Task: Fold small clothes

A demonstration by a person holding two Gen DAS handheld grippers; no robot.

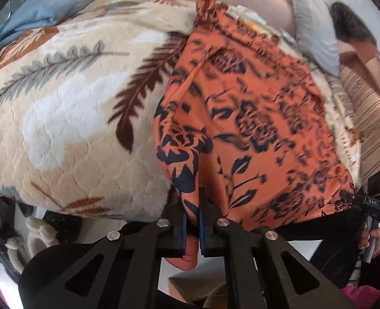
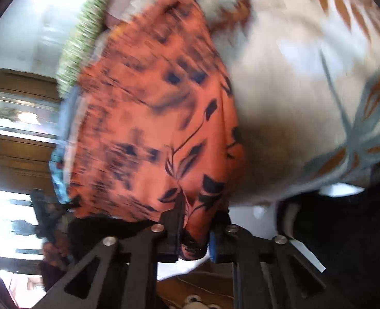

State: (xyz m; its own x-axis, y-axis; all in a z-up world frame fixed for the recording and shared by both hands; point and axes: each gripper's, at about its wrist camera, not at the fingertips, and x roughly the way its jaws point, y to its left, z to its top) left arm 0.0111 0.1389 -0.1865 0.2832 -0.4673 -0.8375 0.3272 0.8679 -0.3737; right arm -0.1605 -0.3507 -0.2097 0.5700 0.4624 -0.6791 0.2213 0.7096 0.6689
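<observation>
At lower centre of each view, the left gripper [image 1: 193, 221] and right gripper [image 2: 193, 229] fingers pinch the orange floral garment [image 1: 241, 128] spread over the leaf-print blanket [image 1: 74, 103]; only the left view shows grey pillows [image 1: 311, 31] at upper right.

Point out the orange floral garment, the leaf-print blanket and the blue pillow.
orange floral garment [image 1: 254, 128]: left wrist view, middle of the cloth.
leaf-print blanket [image 1: 68, 118]: left wrist view, its cream plush surface.
blue pillow [image 1: 58, 2]: left wrist view, its centre.
</observation>
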